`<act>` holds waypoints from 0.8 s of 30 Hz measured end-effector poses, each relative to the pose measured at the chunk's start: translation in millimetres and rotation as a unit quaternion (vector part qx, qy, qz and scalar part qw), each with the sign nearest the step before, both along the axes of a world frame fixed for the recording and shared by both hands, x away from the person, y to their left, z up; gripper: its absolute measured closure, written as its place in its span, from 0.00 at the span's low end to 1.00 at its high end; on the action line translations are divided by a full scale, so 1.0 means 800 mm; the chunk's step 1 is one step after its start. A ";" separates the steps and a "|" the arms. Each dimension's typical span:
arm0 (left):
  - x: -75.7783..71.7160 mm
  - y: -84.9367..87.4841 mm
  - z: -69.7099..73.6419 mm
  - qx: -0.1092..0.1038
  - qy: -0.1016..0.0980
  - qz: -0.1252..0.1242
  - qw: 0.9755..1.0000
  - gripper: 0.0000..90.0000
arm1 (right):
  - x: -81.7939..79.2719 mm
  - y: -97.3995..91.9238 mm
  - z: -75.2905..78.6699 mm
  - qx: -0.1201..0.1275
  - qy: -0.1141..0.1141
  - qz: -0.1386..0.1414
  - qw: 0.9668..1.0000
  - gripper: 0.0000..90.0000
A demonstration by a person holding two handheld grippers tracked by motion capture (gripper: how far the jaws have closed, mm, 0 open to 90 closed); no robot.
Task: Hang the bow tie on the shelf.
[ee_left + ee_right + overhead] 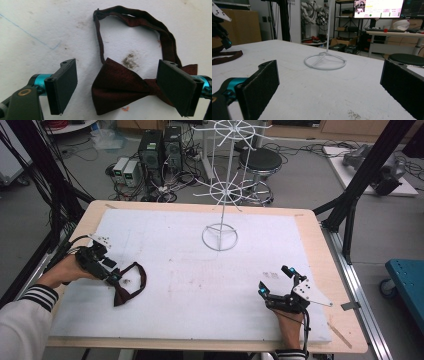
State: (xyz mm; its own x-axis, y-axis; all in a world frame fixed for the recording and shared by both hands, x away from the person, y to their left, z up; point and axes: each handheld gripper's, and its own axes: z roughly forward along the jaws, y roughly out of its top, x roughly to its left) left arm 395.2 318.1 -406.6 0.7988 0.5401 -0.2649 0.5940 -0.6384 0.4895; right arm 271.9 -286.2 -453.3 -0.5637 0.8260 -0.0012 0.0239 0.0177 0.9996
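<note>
On the table [310, 240], white-covered surface, high view as clock face:
Bow tie [127, 287]: dark red, lying flat at about 8 o'clock, near the left edge; its strap forms a loop beyond the bow.
Left tool [114, 277]: over the bow tie, tips at the bow's near side, pointing toward 4 o'clock.
Left tool, own view [117, 87]: jaws wide apart, nothing gripped; left pad clear of the fabric, right pad overlapping the bow's right wing, contact cannot be told.
Bow tie relative to left tool [120, 85]: bow sits between the jaws, nearer the right one; strap loop extends toward 12 o'clock.
Right tool [275, 282]: at about 4 o'clock, well apart from the bow tie.
Right tool, own view [329, 87]: jaws fully spread, holding nothing.
White wire stand [220, 237]: ring base at about 12 o'clock, apart from both tools.
</note>
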 end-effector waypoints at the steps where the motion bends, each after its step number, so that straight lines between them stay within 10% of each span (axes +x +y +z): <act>1: 0.000 -0.001 -0.001 -0.001 0.005 0.002 1.000 0.20 | 0.000 0.000 0.000 0.000 0.000 0.000 1.000 0.02; 24: -0.003 -0.009 -0.005 0.025 0.019 -0.016 0.999 0.89 | 0.000 0.000 0.000 0.000 0.001 0.000 1.000 0.02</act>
State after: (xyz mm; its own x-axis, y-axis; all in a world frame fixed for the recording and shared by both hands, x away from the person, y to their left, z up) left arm 392.7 311.3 -410.9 0.8058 0.5275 -0.2691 0.5904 -0.6802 0.4344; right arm 271.8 -286.4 -453.3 -0.5630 0.8264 -0.0001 0.0252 0.0172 0.9995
